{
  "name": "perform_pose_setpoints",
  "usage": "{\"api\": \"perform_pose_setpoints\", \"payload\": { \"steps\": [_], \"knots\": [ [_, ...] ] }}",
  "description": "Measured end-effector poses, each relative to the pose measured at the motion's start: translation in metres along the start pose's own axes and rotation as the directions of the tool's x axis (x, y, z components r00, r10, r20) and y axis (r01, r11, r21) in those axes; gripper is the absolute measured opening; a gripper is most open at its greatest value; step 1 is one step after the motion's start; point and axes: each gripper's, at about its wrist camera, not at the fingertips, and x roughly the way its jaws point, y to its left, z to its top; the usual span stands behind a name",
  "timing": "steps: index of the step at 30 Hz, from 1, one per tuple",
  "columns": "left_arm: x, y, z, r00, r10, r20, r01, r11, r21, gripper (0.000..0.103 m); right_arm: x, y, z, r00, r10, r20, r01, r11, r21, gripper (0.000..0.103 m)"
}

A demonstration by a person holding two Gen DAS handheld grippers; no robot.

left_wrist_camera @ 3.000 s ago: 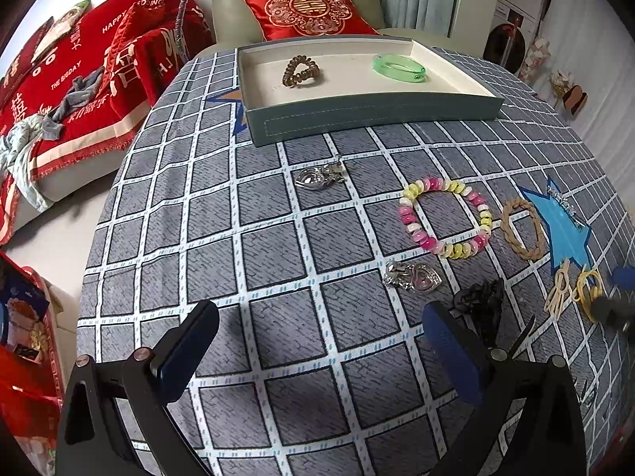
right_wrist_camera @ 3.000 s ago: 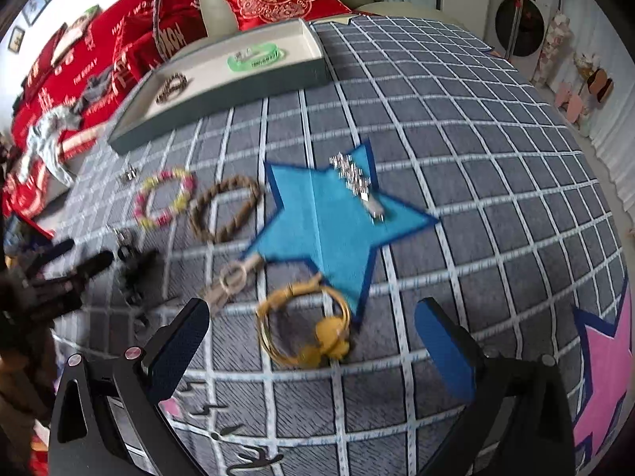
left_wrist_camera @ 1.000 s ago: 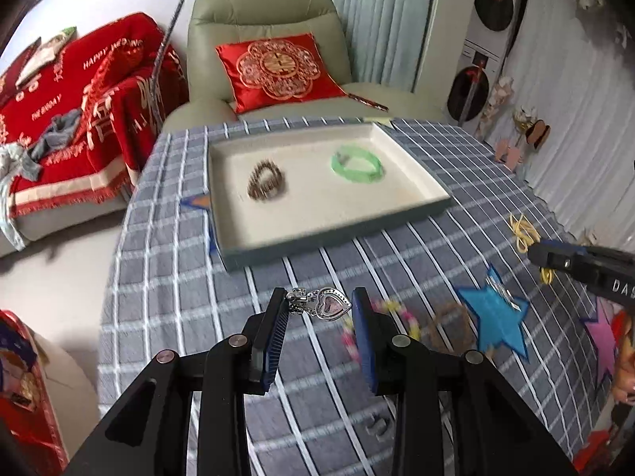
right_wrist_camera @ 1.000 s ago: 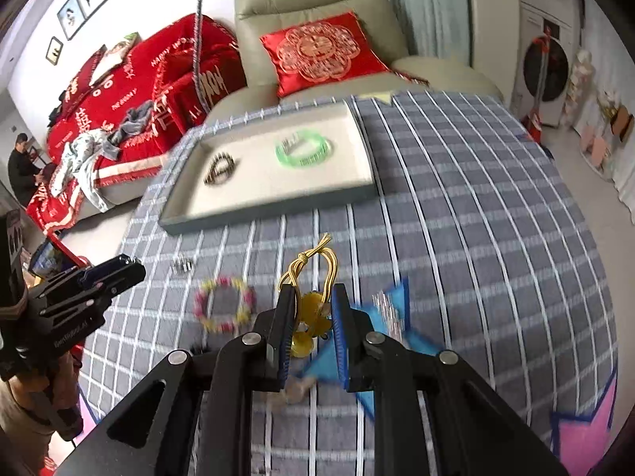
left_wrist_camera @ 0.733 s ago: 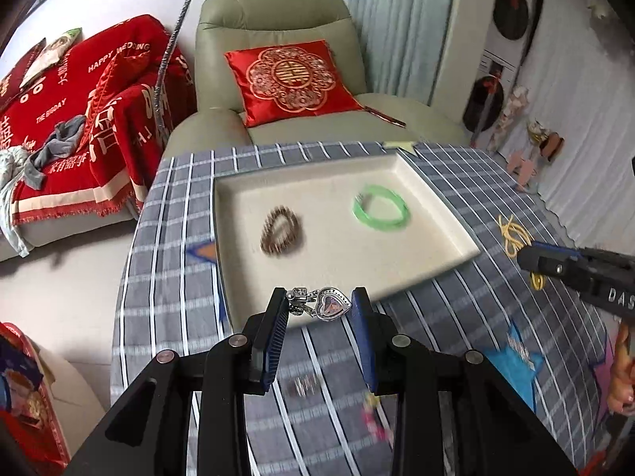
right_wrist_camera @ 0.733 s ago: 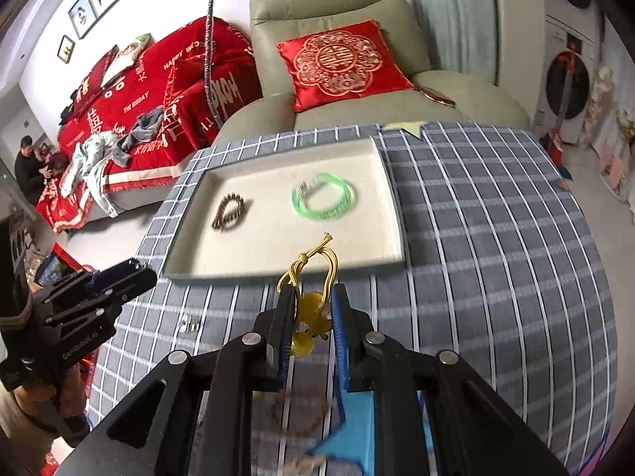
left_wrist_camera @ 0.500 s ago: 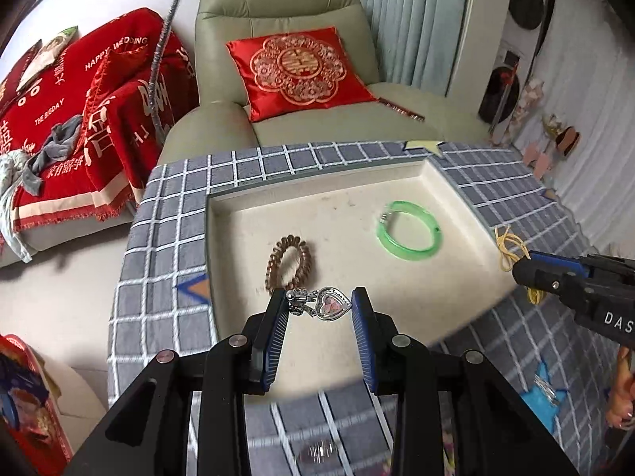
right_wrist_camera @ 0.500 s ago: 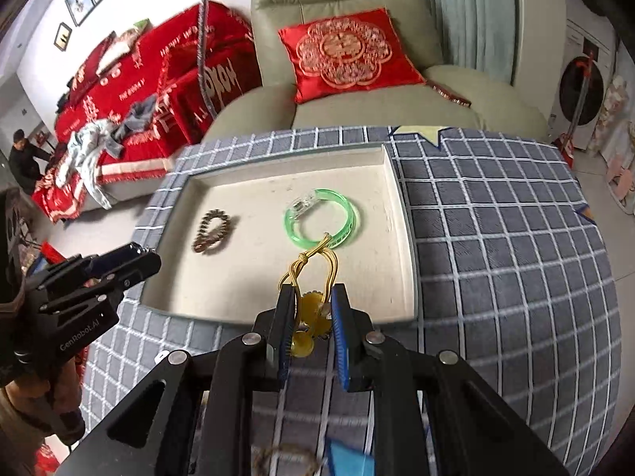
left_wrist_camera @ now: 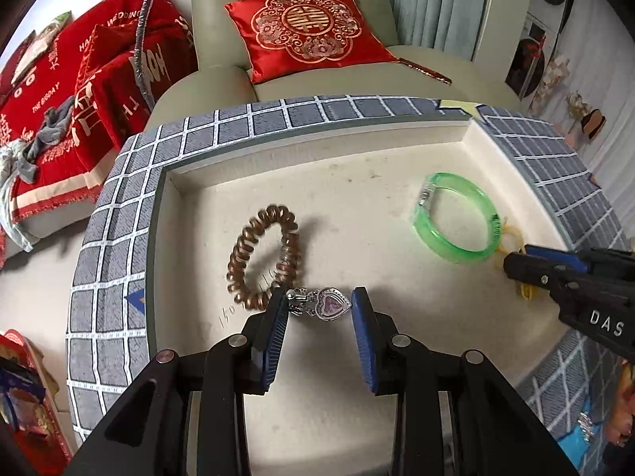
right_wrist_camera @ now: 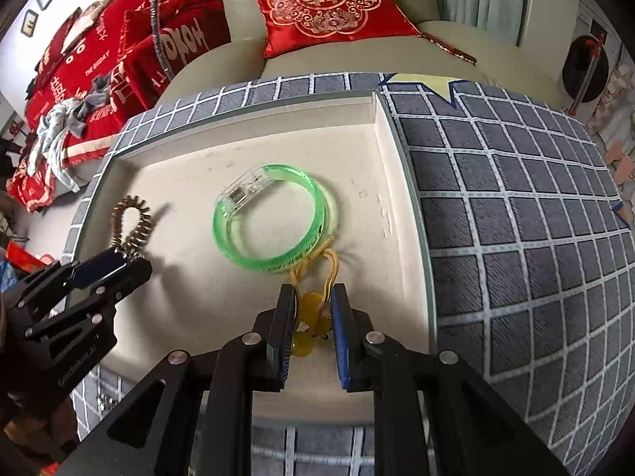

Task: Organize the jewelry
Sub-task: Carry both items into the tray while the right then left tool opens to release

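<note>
Over the cream tray [left_wrist_camera: 357,174], my left gripper [left_wrist_camera: 319,304] is shut on a silver heart pendant [left_wrist_camera: 325,304] with a pink stone, held crosswise between the blue pads. A brown coil hair tie [left_wrist_camera: 262,258] lies just beyond it in the tray. My right gripper [right_wrist_camera: 313,305] is shut on a yellow cord bracelet [right_wrist_camera: 315,309] with yellow beads, whose loop reaches the green bangle [right_wrist_camera: 270,222] in the tray [right_wrist_camera: 381,206]. In each view the other gripper shows at the side: the right gripper [left_wrist_camera: 512,263] and the left gripper [right_wrist_camera: 139,267]. The hair tie [right_wrist_camera: 133,222] also shows there.
The tray sits on a grey checked tablecloth [right_wrist_camera: 516,218] over a round table. Behind it stands a beige armchair [left_wrist_camera: 285,12] with a red cushion [left_wrist_camera: 309,31]. Red blankets [left_wrist_camera: 59,79] cover a sofa at the left.
Both grippers have travelled forward and down from above the cloth to over the tray, each still holding its piece. The tray now fills both views.
</note>
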Motion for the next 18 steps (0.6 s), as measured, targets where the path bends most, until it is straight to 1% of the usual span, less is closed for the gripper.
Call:
{"api": "perform_pose_setpoints", "payload": {
  "steps": [2,3,8,10,11,13,14,15,18],
  "knots": [
    [0.005,0.0,0.001,1.0,0.022,0.002,-0.022,1.0,0.005,0.048,0.005,0.0,0.004,1.0,-0.006,0.011,0.006,1.0,0.003,0.02],
    [0.005,0.0,0.001,1.0,0.026,0.015,-0.026,1.0,0.001,0.048,0.007,0.0,0.006,1.0,-0.011,0.017,0.011,1.0,0.003,0.02],
    [0.006,0.001,0.002,0.999,0.037,0.026,-0.037,0.999,0.001,0.048,0.009,0.007,0.005,0.999,-0.027,0.04,0.028,0.999,-0.017,0.021],
    [0.005,0.001,0.002,0.999,0.038,0.032,-0.038,0.999,-0.006,0.049,0.008,0.009,0.004,0.998,-0.034,0.047,0.035,0.999,-0.028,0.023],
    [0.005,0.001,0.001,0.999,0.038,0.033,-0.038,0.999,-0.011,0.049,0.007,0.01,0.003,0.998,-0.036,0.047,0.037,0.999,-0.03,0.025],
    [0.005,0.002,0.0,0.999,0.037,0.031,-0.037,0.999,-0.019,0.049,0.007,0.011,0.004,0.998,-0.033,0.043,0.034,0.999,-0.025,0.039],
    [0.005,0.003,0.0,0.999,0.037,0.027,-0.036,0.999,-0.022,0.049,0.007,0.011,0.005,0.999,-0.032,0.04,0.033,0.999,-0.018,0.054],
    [0.004,0.003,0.0,0.999,0.035,0.024,-0.034,0.999,-0.026,0.049,0.006,0.011,0.005,0.999,-0.025,0.042,0.025,1.0,-0.013,0.06],
    [0.003,0.005,-0.001,0.999,0.032,0.027,-0.031,0.999,-0.031,0.049,-0.002,0.009,0.006,0.997,0.01,0.076,-0.011,1.0,0.008,0.06]
  ]
}}
